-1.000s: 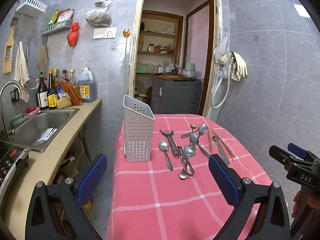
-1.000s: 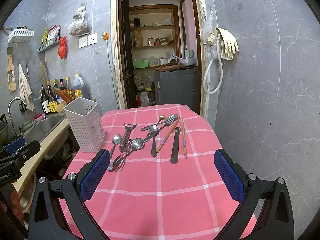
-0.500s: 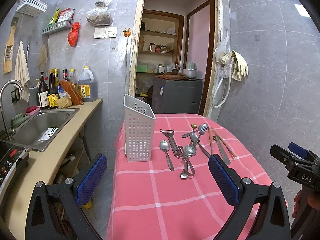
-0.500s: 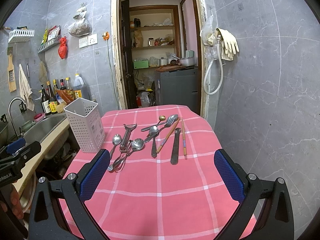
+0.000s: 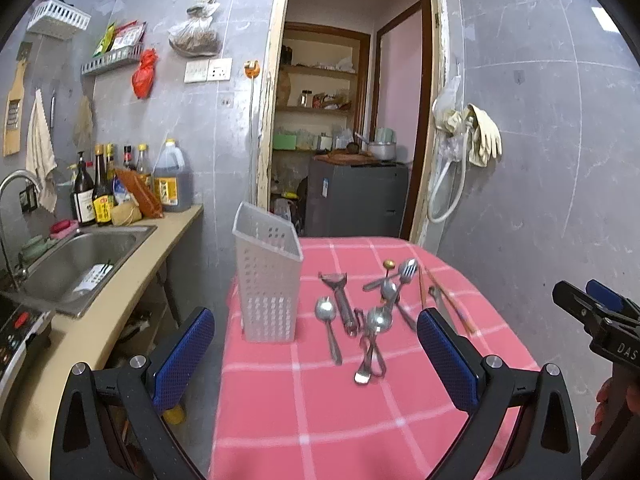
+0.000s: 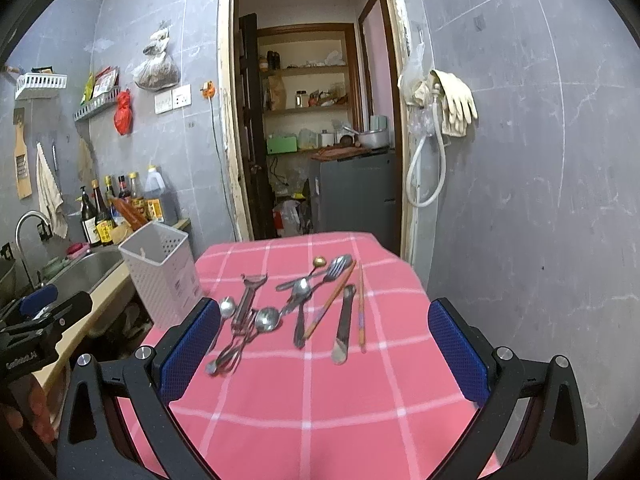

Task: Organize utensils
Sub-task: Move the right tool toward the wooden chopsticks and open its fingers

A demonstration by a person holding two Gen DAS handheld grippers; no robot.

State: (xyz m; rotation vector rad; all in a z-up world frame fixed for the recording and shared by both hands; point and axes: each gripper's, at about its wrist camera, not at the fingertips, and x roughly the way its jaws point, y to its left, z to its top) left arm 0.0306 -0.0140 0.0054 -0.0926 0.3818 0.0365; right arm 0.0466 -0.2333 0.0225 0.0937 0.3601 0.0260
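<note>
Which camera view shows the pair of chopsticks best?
The right wrist view: both chopsticks lie unobstructed on the pink tablecloth, full length. In the left wrist view the chopsticks are blurred and partly hidden behind the left gripper's fingers.

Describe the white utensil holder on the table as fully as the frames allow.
The white utensil holder is a tall, perforated plastic caddy with a slanted open top, higher at the back. It stands upright near the left edge of the pink checked tablecloth, beside the sink counter. In the right wrist view its interior looks empty. No utensil or gripper touches it; the nearest spoon lies apart to its right.
</note>
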